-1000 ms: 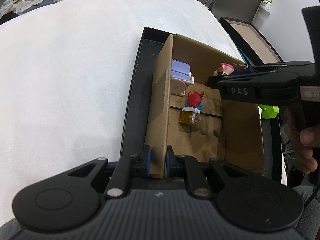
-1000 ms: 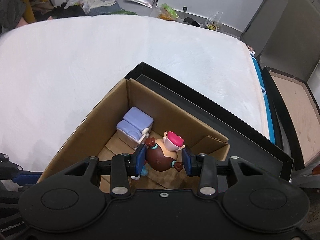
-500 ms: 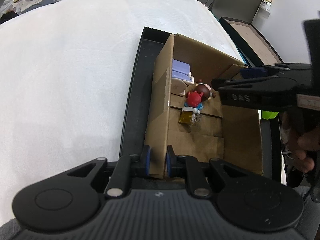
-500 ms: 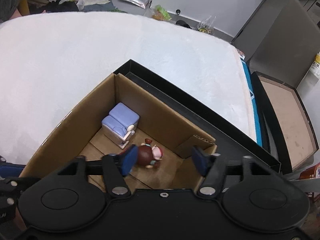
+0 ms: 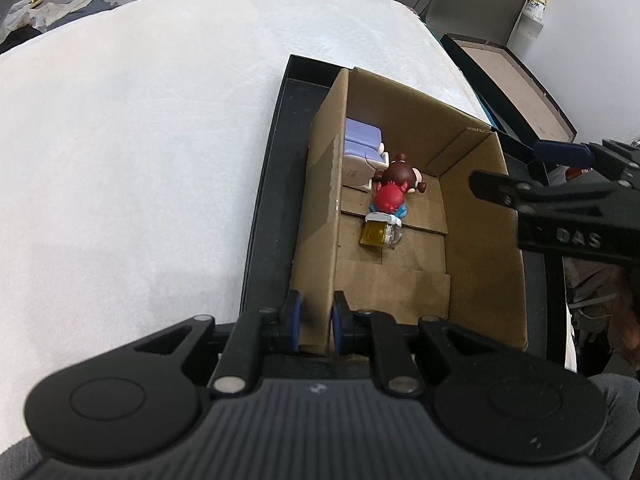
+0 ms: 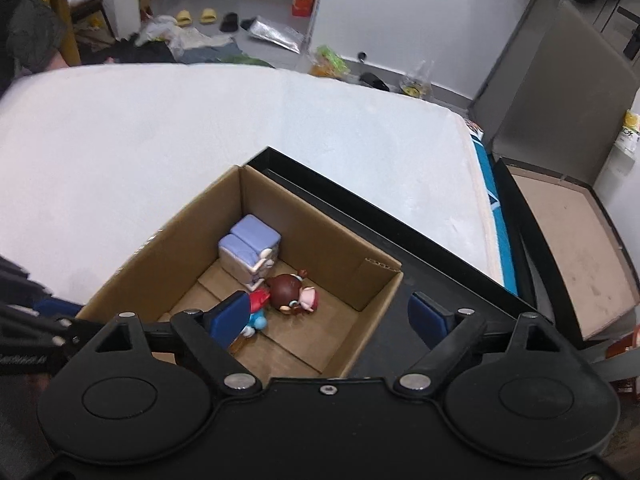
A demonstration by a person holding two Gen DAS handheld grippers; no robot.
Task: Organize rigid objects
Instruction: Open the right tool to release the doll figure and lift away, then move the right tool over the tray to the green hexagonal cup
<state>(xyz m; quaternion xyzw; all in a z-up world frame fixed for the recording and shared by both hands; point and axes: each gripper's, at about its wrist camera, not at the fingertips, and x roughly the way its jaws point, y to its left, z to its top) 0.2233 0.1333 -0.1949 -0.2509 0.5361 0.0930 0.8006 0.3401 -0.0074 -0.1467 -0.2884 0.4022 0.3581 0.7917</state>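
Note:
An open cardboard box (image 5: 484,232) (image 6: 168,256) stands in a black tray (image 5: 272,160) (image 6: 440,256) on the white mattress. Inside lie a brown-haired figurine (image 5: 400,174) (image 6: 290,288), a red-haired figurine (image 5: 389,199) (image 6: 258,300), a purple block toy (image 5: 362,148) (image 6: 250,246) and a yellow mug toy (image 5: 378,235). My left gripper (image 5: 314,316) is shut on the box's near left wall. My right gripper (image 6: 328,314) is open and empty above the box's right side; it also shows in the left wrist view (image 5: 560,184).
A second black tray with a brown floor (image 5: 516,80) (image 6: 568,240) lies beyond the mattress's right edge. The white mattress (image 5: 140,140) (image 6: 200,128) spreads left of and behind the box. Slippers and bags lie on the floor far behind.
My right gripper opened and let the brown-haired figurine drop into the box beside the red-haired one. It then rose and drew back to the right. My left gripper kept its hold.

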